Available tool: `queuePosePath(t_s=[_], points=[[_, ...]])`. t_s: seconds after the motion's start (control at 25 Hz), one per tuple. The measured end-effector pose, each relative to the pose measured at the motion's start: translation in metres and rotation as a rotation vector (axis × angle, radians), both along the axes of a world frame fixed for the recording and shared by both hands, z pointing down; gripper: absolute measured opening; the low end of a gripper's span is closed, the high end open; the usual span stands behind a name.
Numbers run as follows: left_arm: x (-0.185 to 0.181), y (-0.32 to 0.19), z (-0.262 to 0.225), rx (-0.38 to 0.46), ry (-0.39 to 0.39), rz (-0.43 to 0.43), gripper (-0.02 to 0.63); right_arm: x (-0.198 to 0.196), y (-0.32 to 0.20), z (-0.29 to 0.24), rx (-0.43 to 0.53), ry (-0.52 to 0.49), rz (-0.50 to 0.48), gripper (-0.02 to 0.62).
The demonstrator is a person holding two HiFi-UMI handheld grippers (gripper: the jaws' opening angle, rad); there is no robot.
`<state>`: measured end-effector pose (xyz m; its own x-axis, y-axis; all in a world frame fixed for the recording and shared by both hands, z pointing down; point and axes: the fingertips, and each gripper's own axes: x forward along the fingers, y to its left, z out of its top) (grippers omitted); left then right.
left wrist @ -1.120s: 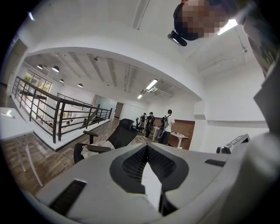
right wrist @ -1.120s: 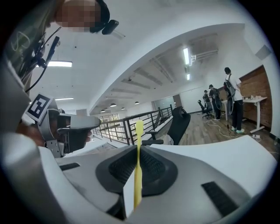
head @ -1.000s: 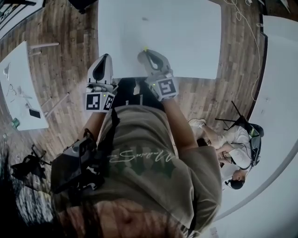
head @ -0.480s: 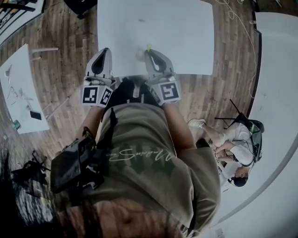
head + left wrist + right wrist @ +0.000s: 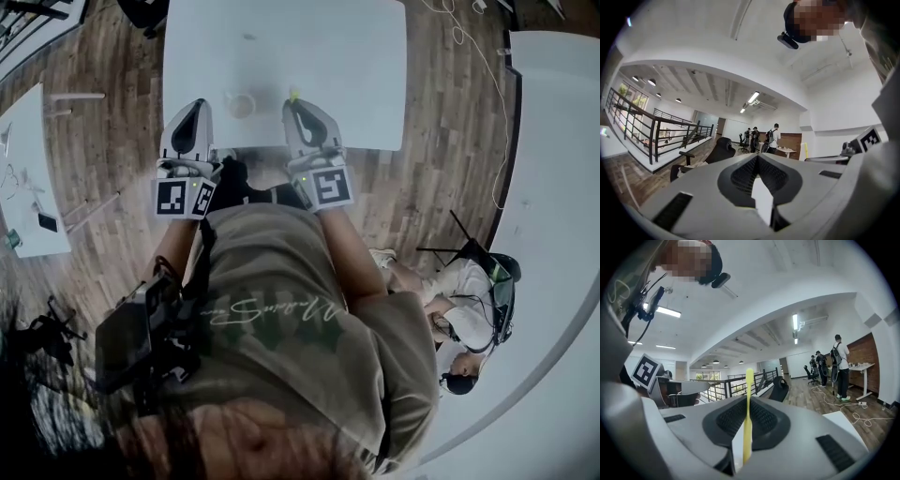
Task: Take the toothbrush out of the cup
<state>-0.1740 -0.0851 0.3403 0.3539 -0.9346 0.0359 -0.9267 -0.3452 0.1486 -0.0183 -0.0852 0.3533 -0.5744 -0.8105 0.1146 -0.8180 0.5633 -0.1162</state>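
One cup [image 5: 239, 104] sits on the counter [image 5: 337, 56]. Right of it, the right gripper [image 5: 747, 401] pinches one yellow toothbrush [image 5: 748, 416]. The left gripper [image 5: 758, 158], left of it, is pressed together.

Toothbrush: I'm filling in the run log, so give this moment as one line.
toothbrush: out of cup | right gripper: shut on toothbrush | left gripper: shut, empty | cup: on table
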Motion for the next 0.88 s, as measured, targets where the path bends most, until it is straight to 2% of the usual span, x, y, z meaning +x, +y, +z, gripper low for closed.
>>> queuePosePath(t_s=[0.12,0.24,0.36,0.52,0.64,0.88], points=[[0.046,0.009,-0.002,0.0,-0.015,-0.063,0.012,0.039,0.004,-0.002,-0.002,-0.031,-0.041,0.018],[0.096,0.019,-0.013,0.037,-0.066,-0.091,0.012,0.082,0.011,-0.009,-0.002,-0.059,-0.094,0.018],[0.14,0.019,-0.022,0.049,-0.067,-0.122,0.012,0.127,0.013,-0.014,0.015,-0.05,-0.129,0.017],[0.179,0.021,-0.03,0.054,-0.08,-0.145,0.012,0.175,0.015,-0.022,0.033,-0.053,-0.096,0.018],[0.201,0.015,-0.031,0.062,-0.09,-0.128,0.012,0.194,0.012,-0.025,0.049,-0.068,-0.077,0.018],[0.221,0.003,-0.018,0.07,-0.091,-0.092,0.012,0.202,0.012,-0.007,0.029,-0.072,-0.048,0.018]])
